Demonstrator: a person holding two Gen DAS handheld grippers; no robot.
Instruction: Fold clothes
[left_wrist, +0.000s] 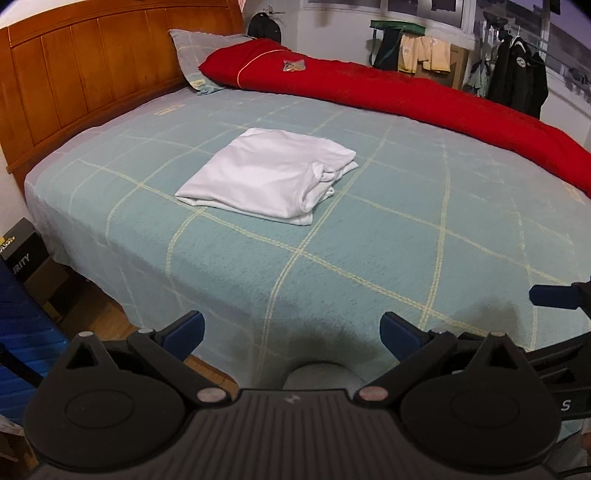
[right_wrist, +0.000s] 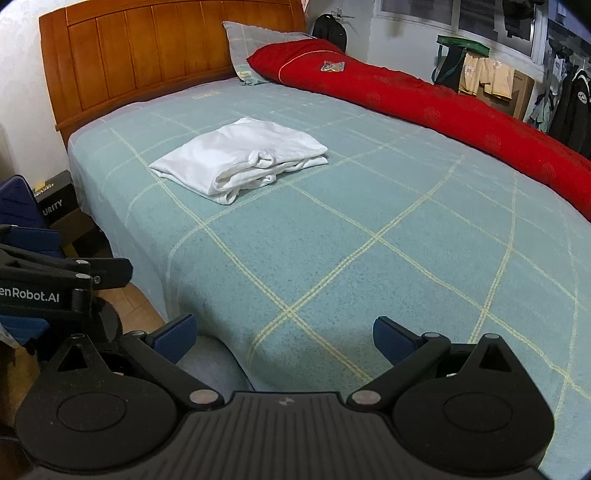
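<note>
A white garment lies folded into a rough rectangle on the pale green checked bedspread, toward the headboard side; the right wrist view shows the white garment with its bunched layers facing me. My left gripper hovers open at the bed's near edge, well short of the garment, nothing between its blue pads. My right gripper is also open and empty, held over the near edge. A blue pad of the right gripper pokes in at the far right of the left wrist view.
A red duvet lies rolled along the far side of the bed, beside a grey pillow. The wooden headboard stands at left. Boxes sit on the floor by the bed. Clothes hang on a rack beyond.
</note>
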